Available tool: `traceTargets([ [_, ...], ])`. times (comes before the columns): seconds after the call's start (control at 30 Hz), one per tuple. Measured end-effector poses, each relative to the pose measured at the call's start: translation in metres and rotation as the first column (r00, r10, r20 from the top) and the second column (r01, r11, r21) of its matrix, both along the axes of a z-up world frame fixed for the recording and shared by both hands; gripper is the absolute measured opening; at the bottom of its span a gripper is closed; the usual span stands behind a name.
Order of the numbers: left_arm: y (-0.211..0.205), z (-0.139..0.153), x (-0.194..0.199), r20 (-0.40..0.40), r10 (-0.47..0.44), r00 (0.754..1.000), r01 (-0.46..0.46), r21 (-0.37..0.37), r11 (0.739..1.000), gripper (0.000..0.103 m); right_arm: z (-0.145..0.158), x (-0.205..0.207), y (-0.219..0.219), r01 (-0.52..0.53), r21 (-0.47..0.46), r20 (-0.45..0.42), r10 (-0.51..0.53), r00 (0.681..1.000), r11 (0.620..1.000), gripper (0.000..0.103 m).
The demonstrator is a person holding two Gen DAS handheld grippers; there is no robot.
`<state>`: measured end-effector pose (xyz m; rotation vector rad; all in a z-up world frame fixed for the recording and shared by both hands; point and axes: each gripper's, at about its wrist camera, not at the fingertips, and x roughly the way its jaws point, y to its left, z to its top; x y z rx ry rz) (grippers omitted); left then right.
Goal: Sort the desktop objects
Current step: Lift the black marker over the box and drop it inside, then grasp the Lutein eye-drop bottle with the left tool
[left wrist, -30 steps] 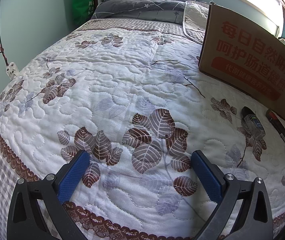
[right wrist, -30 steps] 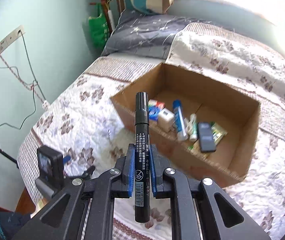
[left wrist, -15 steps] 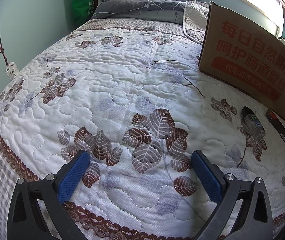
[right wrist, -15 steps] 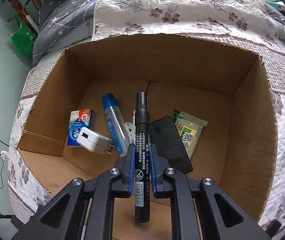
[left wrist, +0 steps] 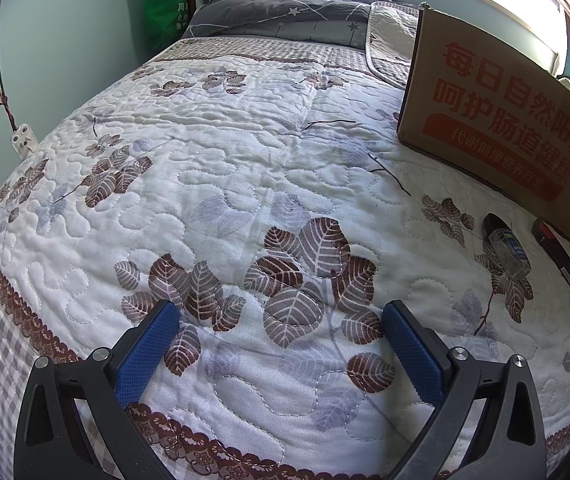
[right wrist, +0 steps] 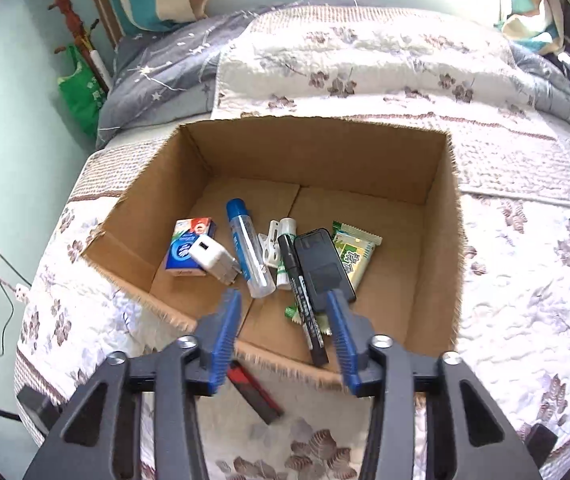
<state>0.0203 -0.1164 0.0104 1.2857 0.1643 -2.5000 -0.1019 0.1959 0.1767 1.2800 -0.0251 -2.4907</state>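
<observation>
a: grippers first, nearest the lens. right gripper (right wrist: 283, 312), bottom centre of its view, stands with jaws spread and nothing between them, poised over the near rim of the cardboard box (right wrist: 441, 216).

b: and the black marker (right wrist: 303, 300)?

a: inside the box, lying on the floor at lower centre, slanted, its tail end toward the near wall. it rests beside a black flat device (right wrist: 323, 264) and looks to overlap a green snack packet (right wrist: 355, 254). the wide jaws suit a drop from above; that is a judgement.

b: what else is in there?

a: further in, left of centre: a clear tube with a blue cap (right wrist: 247, 248), a white charger (right wrist: 213, 262) on a small blue and orange carton (right wrist: 189, 246), a white clip (right wrist: 273, 242). the box serves as the sorting bin, so things lie loose in a heap.

b: anything left outside?

a: a red and black object (right wrist: 255, 392) on the quilt (right wrist: 525, 280) at the foot of the near wall, lower centre. in the left view, the same kind of item (left wrist: 557, 252) and a small clear bottle (left wrist: 505, 244) lie at right, just beside the box's printed wall.

b: left gripper?

a: left gripper (left wrist: 281, 350), bottom of its frame, fingers wide apart, holding nothing, low over the quilt, well apart from both items. likely waiting its turn.
</observation>
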Motion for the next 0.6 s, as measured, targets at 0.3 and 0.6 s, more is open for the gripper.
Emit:
traceTargets([
  [0.3,0.000,0.000,-0.002,0.010,0.001,1.000,-0.001,-0.002,1.000,0.103,0.057,0.152,0.026,-0.021,0.088,-0.174,0.037,0.984,0.996,0.081],
  [0.6,0.000,0.006,0.000,0.060,-0.026,0.998,0.025,0.010,1.000,0.103,0.052,0.181,0.047,0.022,0.074,-0.161,-0.010,0.987,0.997,0.081],
])
